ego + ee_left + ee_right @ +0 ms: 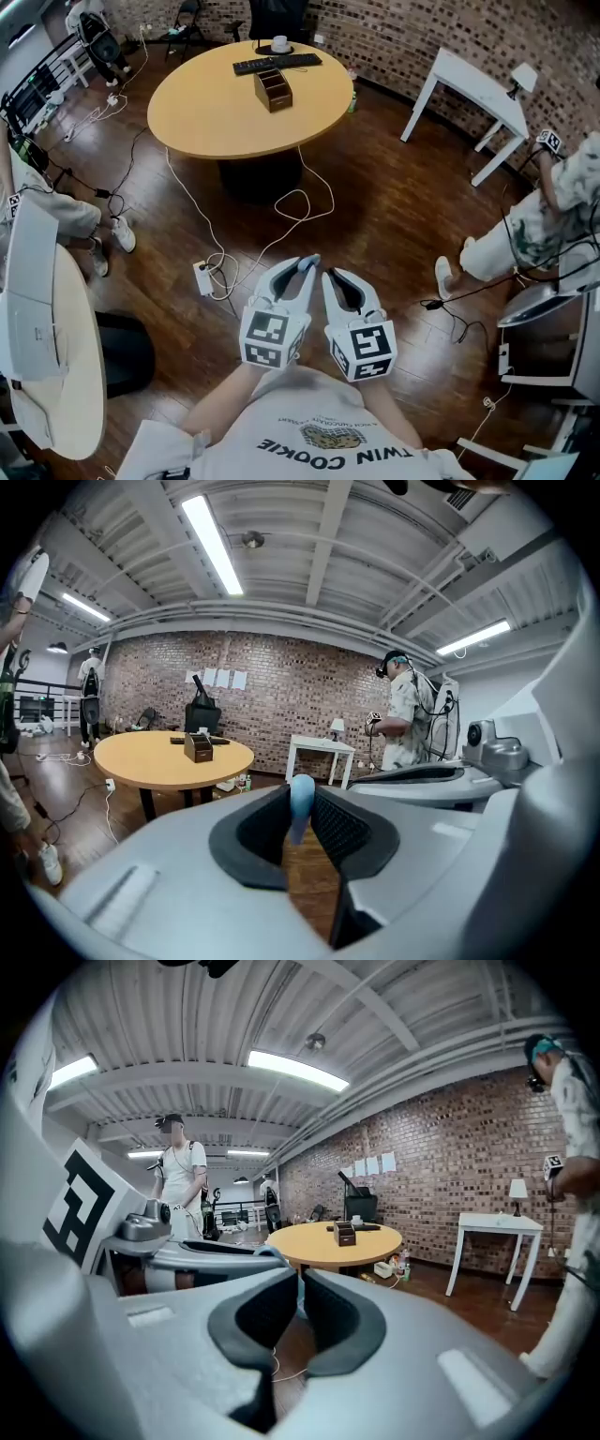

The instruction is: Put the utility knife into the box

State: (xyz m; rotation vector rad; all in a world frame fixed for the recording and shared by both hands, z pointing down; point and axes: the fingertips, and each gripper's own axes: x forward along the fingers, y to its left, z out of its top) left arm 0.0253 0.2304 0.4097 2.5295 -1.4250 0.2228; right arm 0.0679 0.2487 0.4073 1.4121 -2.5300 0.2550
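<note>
the task is at its carrying stage. the slim light-blue utility knife (300, 803) is already picked up and sits in the left gripper (303, 272), which is held low and close to the person's body over the dark wooden floor (375, 216). the small brown open-topped box (273, 90) stands on the round yellow-wood table (206, 112), well apart from both grippers, just beside a black keyboard (277, 63). nothing of the knife is in the box yet, so what is left, as i judge it, is to walk to the table, bring the knife over the box and let it go inside.

the left gripper view shows its two dark ribbed pads pressed on the knife from both sides, with the knife's rounded blue end standing up between them and a little past the tips. the jaws stand narrowly apart only as far as the knife's thickness.

the right gripper (300, 1302) hangs just beside the left one. its jaws are drawn nearly together with nothing between them, and it touches no task thing.
</note>
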